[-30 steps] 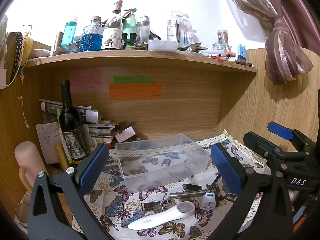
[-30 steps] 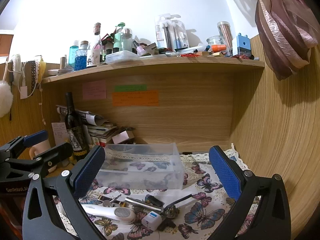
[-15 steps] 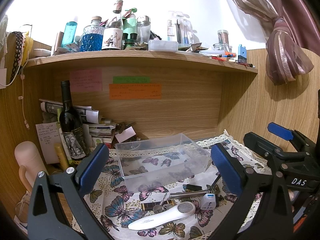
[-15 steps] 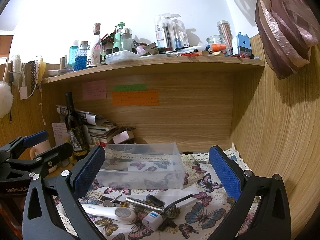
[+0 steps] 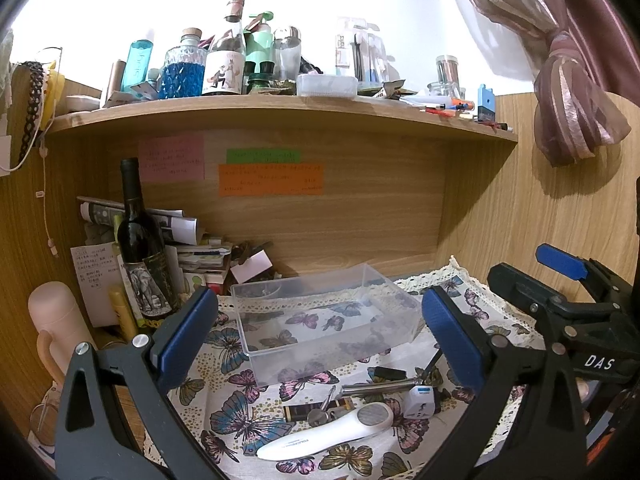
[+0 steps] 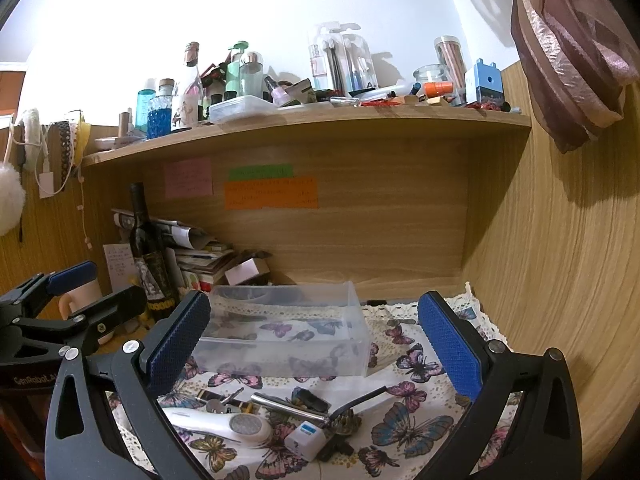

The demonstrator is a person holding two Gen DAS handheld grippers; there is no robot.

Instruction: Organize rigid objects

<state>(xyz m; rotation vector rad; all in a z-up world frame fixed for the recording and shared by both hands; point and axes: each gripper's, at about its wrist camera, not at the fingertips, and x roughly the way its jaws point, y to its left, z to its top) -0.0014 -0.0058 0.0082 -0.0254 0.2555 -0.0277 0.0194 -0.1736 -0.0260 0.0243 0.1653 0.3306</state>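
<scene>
An empty clear plastic box sits on a butterfly-print cloth. In front of it lies a cluster of small rigid items: a white handheld device, a white-and-blue plug adapter, a metal rod, keys and a small black piece. My left gripper is open and empty, held above and before the items. My right gripper is open and empty, also above the items.
A dark wine bottle, stacked papers and a pink flask stand at back left. A wooden shelf crowded with bottles hangs overhead. A wooden wall closes the right side.
</scene>
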